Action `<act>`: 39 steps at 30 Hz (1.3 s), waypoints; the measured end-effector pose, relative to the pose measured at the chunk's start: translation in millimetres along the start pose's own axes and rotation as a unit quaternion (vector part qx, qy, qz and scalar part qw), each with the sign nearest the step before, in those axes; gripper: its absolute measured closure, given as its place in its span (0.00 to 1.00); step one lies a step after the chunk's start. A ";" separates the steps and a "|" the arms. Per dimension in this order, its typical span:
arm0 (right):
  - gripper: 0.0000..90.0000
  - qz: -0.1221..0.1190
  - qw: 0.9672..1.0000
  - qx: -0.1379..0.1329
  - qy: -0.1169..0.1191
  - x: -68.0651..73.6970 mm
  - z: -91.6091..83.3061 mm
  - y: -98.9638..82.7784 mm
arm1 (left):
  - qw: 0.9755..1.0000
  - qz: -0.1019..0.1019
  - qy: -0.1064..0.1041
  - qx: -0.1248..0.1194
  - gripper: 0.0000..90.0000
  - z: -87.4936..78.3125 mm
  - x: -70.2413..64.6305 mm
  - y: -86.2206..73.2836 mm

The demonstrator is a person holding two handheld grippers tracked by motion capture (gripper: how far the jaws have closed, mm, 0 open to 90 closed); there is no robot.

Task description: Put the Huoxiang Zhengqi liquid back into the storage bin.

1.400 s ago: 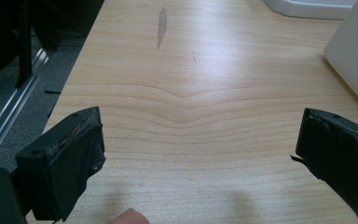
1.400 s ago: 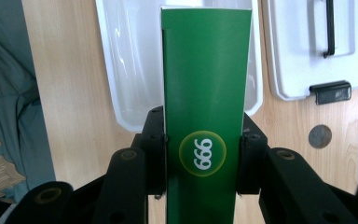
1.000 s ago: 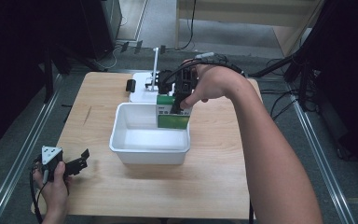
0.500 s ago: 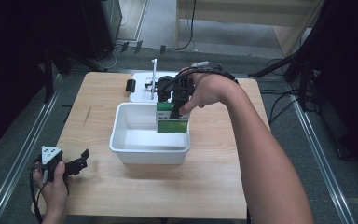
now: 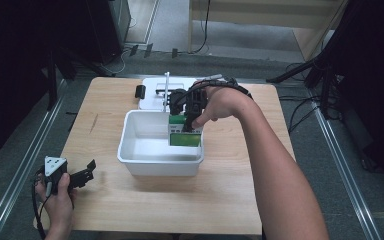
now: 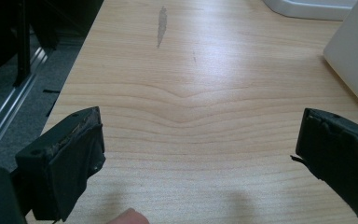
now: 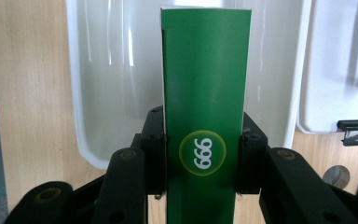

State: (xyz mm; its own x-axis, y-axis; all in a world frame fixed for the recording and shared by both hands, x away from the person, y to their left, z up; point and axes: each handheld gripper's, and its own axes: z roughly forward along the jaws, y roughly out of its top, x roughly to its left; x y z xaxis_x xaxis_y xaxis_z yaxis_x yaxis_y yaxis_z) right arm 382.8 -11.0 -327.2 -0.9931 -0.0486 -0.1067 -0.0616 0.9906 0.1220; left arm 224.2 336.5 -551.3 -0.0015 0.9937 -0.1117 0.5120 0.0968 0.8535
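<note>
A green box [image 7: 205,116] marked "999" in a pale circle sits clamped in the right gripper [image 7: 204,154], held over the white tub [image 5: 130,145] at the counter's [image 5: 220,200] middle. Its far end is cut off by the tub's rim in the right gripper view. Near left, the left gripper [image 6: 196,154] rests, jaws spread wide, empty.

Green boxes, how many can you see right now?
1: the green box is clamped in the right gripper, hanging over the white tub. Others may be hidden behind the hand.
</note>
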 end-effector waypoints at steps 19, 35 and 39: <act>0.71 0.008 1.000 0.003 0.007 -2.3 38.5 -2.7 | 1.000 0.000 -0.001 0.000 0.02 0.3 0.1 0.1; 0.71 0.011 1.000 0.015 0.008 -4.3 61.9 -0.4 | 1.000 -0.001 -0.001 0.000 0.02 0.3 0.2 0.1; 0.70 0.013 1.000 0.019 0.012 -4.8 66.4 -0.1 | 1.000 -0.001 -0.001 0.000 0.02 0.2 0.2 0.1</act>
State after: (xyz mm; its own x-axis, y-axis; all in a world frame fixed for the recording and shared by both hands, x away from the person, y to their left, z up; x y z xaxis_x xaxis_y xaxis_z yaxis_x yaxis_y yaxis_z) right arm 394.1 -2.4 -392.2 -0.9964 -0.0261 -0.0809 -0.0331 0.9957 0.0868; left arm 224.5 336.7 -551.3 -0.0004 0.9934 -0.1143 0.5116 0.0984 0.8535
